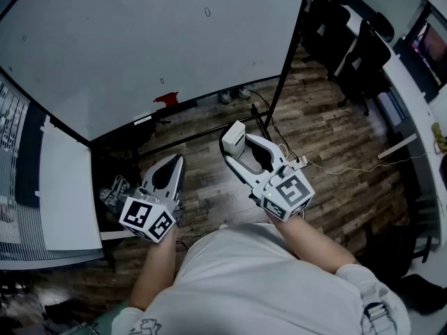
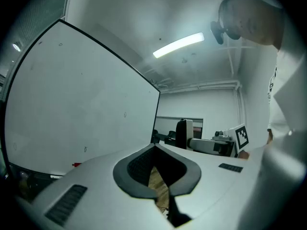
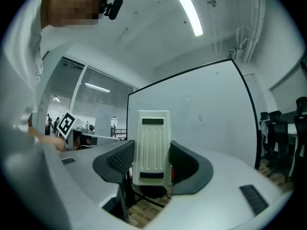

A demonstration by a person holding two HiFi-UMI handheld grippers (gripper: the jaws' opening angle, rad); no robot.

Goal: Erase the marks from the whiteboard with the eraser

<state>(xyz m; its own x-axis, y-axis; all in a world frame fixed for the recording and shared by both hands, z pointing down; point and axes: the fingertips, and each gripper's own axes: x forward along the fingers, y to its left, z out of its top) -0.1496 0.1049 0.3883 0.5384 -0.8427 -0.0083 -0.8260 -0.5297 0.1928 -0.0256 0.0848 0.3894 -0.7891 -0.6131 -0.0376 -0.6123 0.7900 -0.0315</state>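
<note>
Closest to the person, the left gripper has its jaws pressed together on nothing, with only wooden floor showing through the hollow behind the tips. Beside it, the right gripper pinches the eraser by its two long sides, with the ribbed white back facing the camera and the upper half standing clear of the jaws. The eraser looks like a light, stiff plastic shell. It should take a firm squeeze, though the smooth sides could slip or twist under wiping pressure, so a hold nearer the middle seems safer. I cannot see its wiping face. Farther off stands the whiteboard, well apart from the eraser, with a few small marks on it.
</note>
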